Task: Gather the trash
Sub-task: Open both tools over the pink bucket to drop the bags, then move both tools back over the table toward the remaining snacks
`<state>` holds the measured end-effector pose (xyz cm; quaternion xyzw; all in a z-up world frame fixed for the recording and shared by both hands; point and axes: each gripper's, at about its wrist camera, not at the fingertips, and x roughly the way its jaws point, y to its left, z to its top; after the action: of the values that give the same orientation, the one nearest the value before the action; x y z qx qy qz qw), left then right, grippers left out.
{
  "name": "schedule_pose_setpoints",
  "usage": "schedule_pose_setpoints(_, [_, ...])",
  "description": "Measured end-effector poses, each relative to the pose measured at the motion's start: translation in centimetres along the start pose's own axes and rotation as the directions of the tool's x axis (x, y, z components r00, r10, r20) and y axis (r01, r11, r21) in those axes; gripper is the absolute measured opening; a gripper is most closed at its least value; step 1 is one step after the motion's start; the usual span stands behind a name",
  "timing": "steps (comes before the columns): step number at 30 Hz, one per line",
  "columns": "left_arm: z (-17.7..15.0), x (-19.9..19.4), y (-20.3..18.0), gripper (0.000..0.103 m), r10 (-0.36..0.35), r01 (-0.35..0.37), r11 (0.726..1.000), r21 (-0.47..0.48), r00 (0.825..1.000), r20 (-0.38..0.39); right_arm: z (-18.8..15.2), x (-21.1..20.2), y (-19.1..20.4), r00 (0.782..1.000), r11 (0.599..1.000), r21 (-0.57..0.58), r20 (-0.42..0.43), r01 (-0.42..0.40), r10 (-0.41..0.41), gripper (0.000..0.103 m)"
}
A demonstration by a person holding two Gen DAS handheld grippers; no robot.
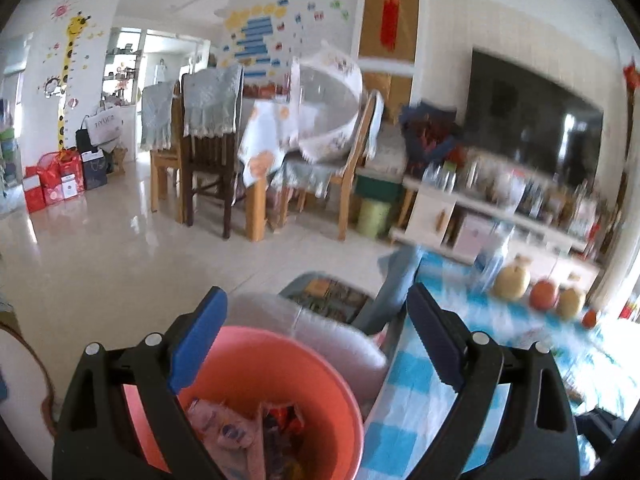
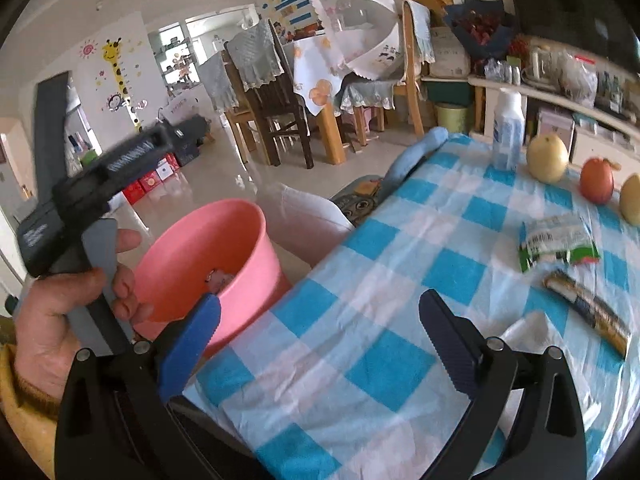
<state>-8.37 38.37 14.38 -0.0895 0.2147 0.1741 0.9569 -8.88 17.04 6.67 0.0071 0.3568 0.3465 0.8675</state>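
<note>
Comparing views: only my right wrist shows the green wrapper (image 2: pixel 558 243) and brown wrapper (image 2: pixel 588 309) on the checked tablecloth (image 2: pixel 360 280); left gripper (image 1: pixel 316 344), over the pink bin (image 1: pixel 280 364), and right gripper (image 2: pixel 320 338) gape wide, empty.

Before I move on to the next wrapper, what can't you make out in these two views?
- Pink bucket contents: left wrist view, partly covered by the open left gripper; the wrappers inside blur together.
- Same bucket in the right wrist view: its wall hides nearly all the contents.
- Dark snack stick: label too blurred to read.
- White scrap: partly behind the open right gripper.
- Shelf clutter: motion-blurred.
</note>
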Motion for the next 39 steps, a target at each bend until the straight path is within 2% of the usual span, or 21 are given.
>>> schedule_pose_setpoints(2, [-0.2,1.0,-0.8,0.092,0.008,-0.005,0.999,0.038,0.998,-0.061,-0.3,-0.5,-0.5,1.000,1.000,0.012,-0.007,0.005,-0.005,0.098])
schedule_pose_setpoints(3, [-0.4,1.0,-1.1,0.092,0.000,0.003,0.999,0.052,0.998,-0.066,-0.6,-0.8,-1.0,1.000,1.000,0.022,-0.012,0.007,-0.007,0.098])
schedule_pose_setpoints(10, [-1.0,0.1,-2.6,0.092,0.003,-0.002,0.997,0.079,1.000,-0.006,-2.0,-3.0,-2.7,0.999,0.999,0.026,-0.016,0.043,-0.043,0.098])
schedule_pose_setpoints(13, [-1.3,0.4,-3.6,0.092,-0.029,0.030,0.997,0.075,0.999,-0.024,-2.8,-3.8,-3.6,0.999,0.998,0.028,-0.019,0.049,-0.049,0.098])
schedule_pose_setpoints(17, [-2.1,0.6,-5.8,0.092,-0.046,0.051,0.989,0.141,0.998,-0.037,-3.8,-4.9,-4.4,0.995,0.995,0.004,-0.009,0.098,-0.098,0.098])
schedule_pose_setpoints(22, [-3.0,-0.5,-8.4,0.092,-0.138,0.134,0.977,0.164,0.990,0.013,-4.7,-6.1,-5.9,0.992,0.992,0.010,-0.011,0.129,-0.129,0.098])
schedule_pose_setpoints(30, [-3.9,-1.2,-11.6,0.092,-0.157,0.147,0.970,0.191,0.987,0.039,-5.9,-8.2,-9.2,0.989,0.987,0.061,-0.022,0.151,-0.150,0.098])
schedule_pose_setpoints(34, [-4.4,-1.0,-12.6,0.092,-0.191,0.184,0.964,0.191,0.982,0.015,-6.5,-8.5,-11.2,0.984,0.982,0.079,-0.066,0.169,-0.164,0.098])
schedule_pose_setpoints(36, [-4.8,-0.8,-13.4,0.092,-0.218,0.218,0.954,0.205,0.976,-0.022,-6.7,-8.7,-12.1,0.977,0.977,0.069,-0.073,0.204,-0.199,0.098])
schedule_pose_setpoints(39, [-5.4,-0.5,-14.8,0.092,-0.248,0.257,0.936,0.240,0.967,-0.065,-6.8,-9.2,-13.7,0.978,0.975,0.096,-0.074,0.201,-0.194,0.098])
